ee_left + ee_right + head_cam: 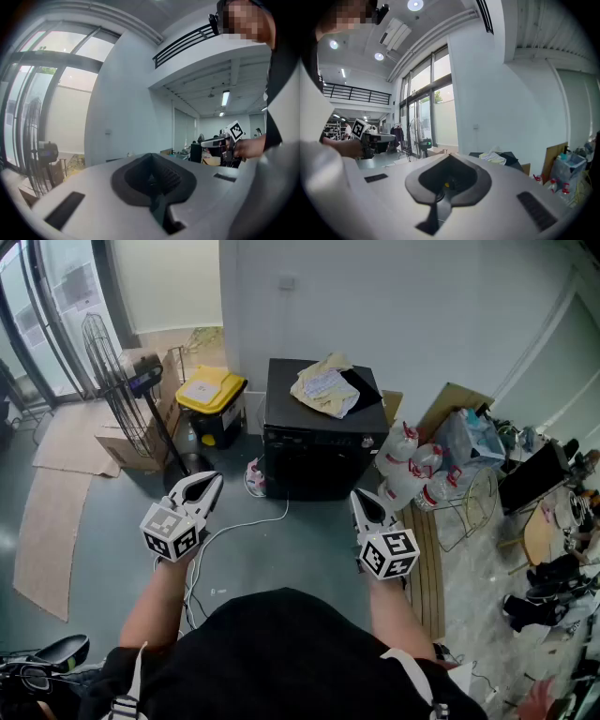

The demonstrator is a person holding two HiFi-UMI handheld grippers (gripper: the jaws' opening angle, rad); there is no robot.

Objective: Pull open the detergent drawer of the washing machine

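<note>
The washing machine (319, 451) is a black box against the white wall in the head view, with a yellowish cloth (325, 387) and a dark item on its top. I cannot make out its detergent drawer from here. My left gripper (208, 484) is held short of the machine, to its left, jaws shut and empty. My right gripper (362, 500) hovers just before the machine's front right corner, also shut with nothing in it. In the right gripper view the machine's top (511, 157) shows far ahead, and the left gripper (377, 137) is at the left.
A yellow-lidded bin (212, 392) and a standing fan (114, 371) are left of the machine. Water bottles (412, 470), a wire rack (473, 502) and clutter fill the right side. A white cable (234, 532) trails over the grey floor.
</note>
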